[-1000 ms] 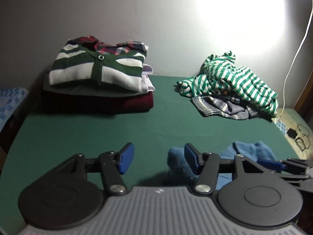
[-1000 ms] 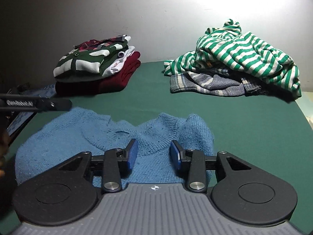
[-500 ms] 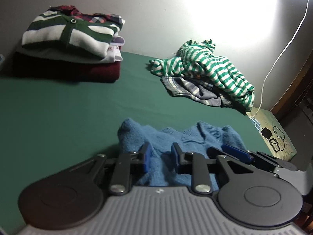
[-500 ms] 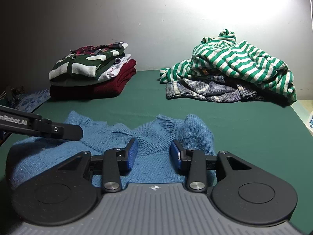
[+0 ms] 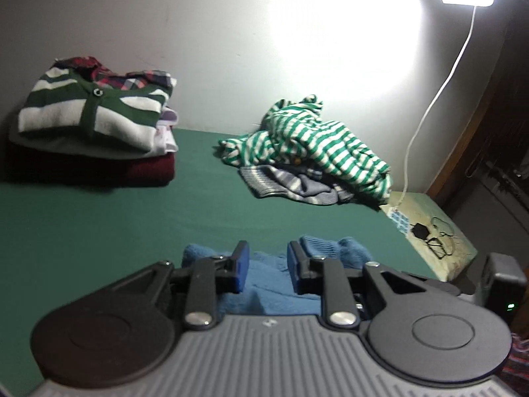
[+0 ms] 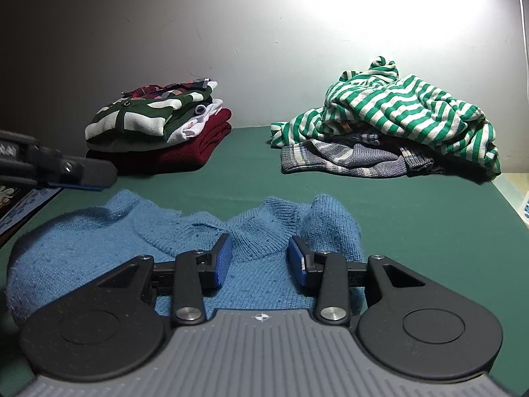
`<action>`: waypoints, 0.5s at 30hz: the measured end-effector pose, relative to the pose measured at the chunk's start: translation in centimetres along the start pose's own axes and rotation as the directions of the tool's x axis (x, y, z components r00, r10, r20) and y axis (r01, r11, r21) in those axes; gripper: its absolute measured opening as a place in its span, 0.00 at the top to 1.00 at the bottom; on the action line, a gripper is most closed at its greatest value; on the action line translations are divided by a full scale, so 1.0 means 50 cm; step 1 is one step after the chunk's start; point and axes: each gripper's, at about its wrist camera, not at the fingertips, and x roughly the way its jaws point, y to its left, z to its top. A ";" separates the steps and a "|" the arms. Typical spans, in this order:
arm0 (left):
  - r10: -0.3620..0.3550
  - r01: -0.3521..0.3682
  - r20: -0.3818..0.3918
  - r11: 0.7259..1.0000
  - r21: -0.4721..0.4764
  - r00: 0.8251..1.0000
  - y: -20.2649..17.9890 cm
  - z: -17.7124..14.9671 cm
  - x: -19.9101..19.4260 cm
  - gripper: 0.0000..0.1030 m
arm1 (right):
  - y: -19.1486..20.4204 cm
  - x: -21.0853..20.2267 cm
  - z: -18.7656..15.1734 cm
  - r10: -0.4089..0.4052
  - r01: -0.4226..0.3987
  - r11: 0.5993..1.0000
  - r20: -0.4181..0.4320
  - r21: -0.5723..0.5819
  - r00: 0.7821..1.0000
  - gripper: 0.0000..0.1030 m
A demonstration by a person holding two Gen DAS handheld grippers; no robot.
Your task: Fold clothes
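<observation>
Blue sweater (image 6: 172, 231) flat on green worktop (image 6: 413, 225), near edge.
Left tongs (image 5: 267, 266) opening, apart over sweater fabric, no grasp; right tongs (image 6: 259, 259) apart over collar, gripping nothing. Folded stack (image 6: 158, 132) and striped heap (image 6: 396, 115) behind.

The blue sweater (image 6: 139, 241) is a chunky, slightly fuzzy knit with a ribbed collar. It lies on the table cover (image 6: 413, 231), a matt green cloth. The right gripper (image 6: 259, 259) has matt black plastic arms, shiny metal rivets, blue textured pads and a ribbed grey body. Far left, the folded stack (image 6: 158, 132) shows soft striped knit over maroon knit; far right, the loose pile (image 6: 396, 122) is thin striped jersey over grey ribbed knit. The wall (image 6: 198, 33) is matt plaster
</observation>
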 end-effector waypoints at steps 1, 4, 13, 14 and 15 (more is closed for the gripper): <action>-0.002 0.002 -0.009 1.000 0.002 1.000 -0.004 -0.003 0.004 0.69 | 0.001 0.000 0.001 -0.001 0.001 1.000 -0.002 0.002 1.000 0.62; 0.073 -0.072 -0.050 0.997 0.030 0.996 -0.008 -0.026 0.039 0.69 | 0.002 -0.002 0.003 -0.002 0.002 1.000 -0.006 0.006 1.000 0.62; 0.239 -0.235 -0.072 0.970 0.056 0.968 0.041 -0.054 0.096 0.15 | -0.002 -0.004 0.005 0.013 -0.013 1.000 -0.013 0.021 1.000 0.61; 0.273 -0.271 -0.079 0.962 0.031 0.959 0.058 -0.057 0.109 0.01 | -0.004 -0.003 0.004 0.015 -0.015 1.000 -0.010 0.023 1.000 0.61; 0.256 -0.258 -0.089 0.966 -0.015 0.963 0.077 -0.060 0.114 0.02 | -0.006 -0.003 0.002 0.021 -0.021 1.000 -0.003 0.022 1.000 0.61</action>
